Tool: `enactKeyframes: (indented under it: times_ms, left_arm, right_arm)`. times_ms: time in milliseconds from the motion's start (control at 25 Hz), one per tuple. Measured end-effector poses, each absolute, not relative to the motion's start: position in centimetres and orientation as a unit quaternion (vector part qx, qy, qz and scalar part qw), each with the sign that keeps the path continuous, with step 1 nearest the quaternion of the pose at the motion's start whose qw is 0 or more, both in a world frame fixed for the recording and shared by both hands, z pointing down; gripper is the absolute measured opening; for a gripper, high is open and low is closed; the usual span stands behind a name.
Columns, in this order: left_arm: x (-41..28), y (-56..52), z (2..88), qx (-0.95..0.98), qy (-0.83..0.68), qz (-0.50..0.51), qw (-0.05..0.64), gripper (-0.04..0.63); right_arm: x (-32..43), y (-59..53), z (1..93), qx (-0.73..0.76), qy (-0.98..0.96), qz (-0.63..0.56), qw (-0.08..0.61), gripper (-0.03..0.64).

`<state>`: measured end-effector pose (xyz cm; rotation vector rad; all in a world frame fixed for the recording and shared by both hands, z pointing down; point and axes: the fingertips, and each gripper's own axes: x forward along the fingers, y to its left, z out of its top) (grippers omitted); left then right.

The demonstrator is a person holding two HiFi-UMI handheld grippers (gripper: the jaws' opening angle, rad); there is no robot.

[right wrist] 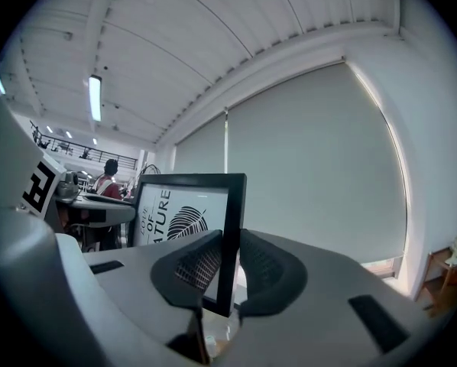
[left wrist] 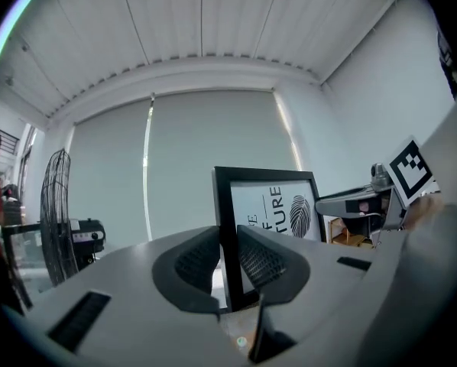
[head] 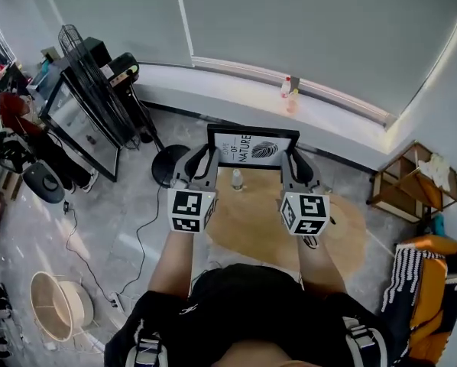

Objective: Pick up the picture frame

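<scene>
1. Black moulding of the picture frame [head: 252,145] is sitting pinched at both side edges. The left gripper [head: 204,156] is biting on its left upright and the right gripper [head: 293,159] on its right upright. Each pair of ribbed jaws is pressing on the thin edge between them, not standing spread.
2. Gripping from two sides is steadying the frame, so it is standing upright and square to the person with its printed face turned toward them. A pinch on one edge alone would probably be letting so flat a thing swing or twist.
3. Both grippers are pointing level and side by side, marker cubes facing up. The frame is hanging in the air between them, out in front of the person and beyond the far edge of the round wooden table [head: 343,235], where a small bottle [head: 237,179] is standing. Nothing is touching the frame but the jaws, so the pick-up is looking as good as done.
4. Slim and dark-bordered, the frame is showing a white print with dark capital lettering, partly readable as "OF NATURE", beside a dark ribbed leaf-like motif. Whether glass is covering the print is not showing, but the piece is reading as rigid, light and narrow at the edge, and so calling for an even squeeze from both sides
</scene>
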<state>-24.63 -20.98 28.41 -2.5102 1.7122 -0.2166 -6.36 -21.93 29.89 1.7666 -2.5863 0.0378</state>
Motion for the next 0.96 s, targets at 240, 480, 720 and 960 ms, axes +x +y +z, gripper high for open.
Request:
enactKeyframes:
  times_ms: [240, 480, 720, 960]
  left_arm:
    - [-24.0, -20.3, 26.9, -0.829, 0.552, -0.062, 0.058, 0.087]
    - [-24.0, -20.5, 27.3, -0.833, 0.548, -0.064, 0.049, 0.087]
    - [-24.3, -20.3, 27.8, -0.834, 0.546, -0.066, 0.045, 0.087]
    - [-25.1, -20.2, 28.0, -0.833, 0.549, -0.064, 0.036, 0.087]
  right_arm:
    - [-5.7, -21.2, 28.4, 0.572, -0.82, 0.012, -0.004, 0.086]
    - [-5.7, -21.0, 29.0, 0.574, -0.819, 0.023, 0.004, 0.086]
    - [-6.0, -20.9, 29.6, 0.576, -0.817, 0.027, 0.01, 0.086]
    - [-6.8, -20.6, 29.6, 0.573, -0.819, 0.027, 0.011, 0.087]
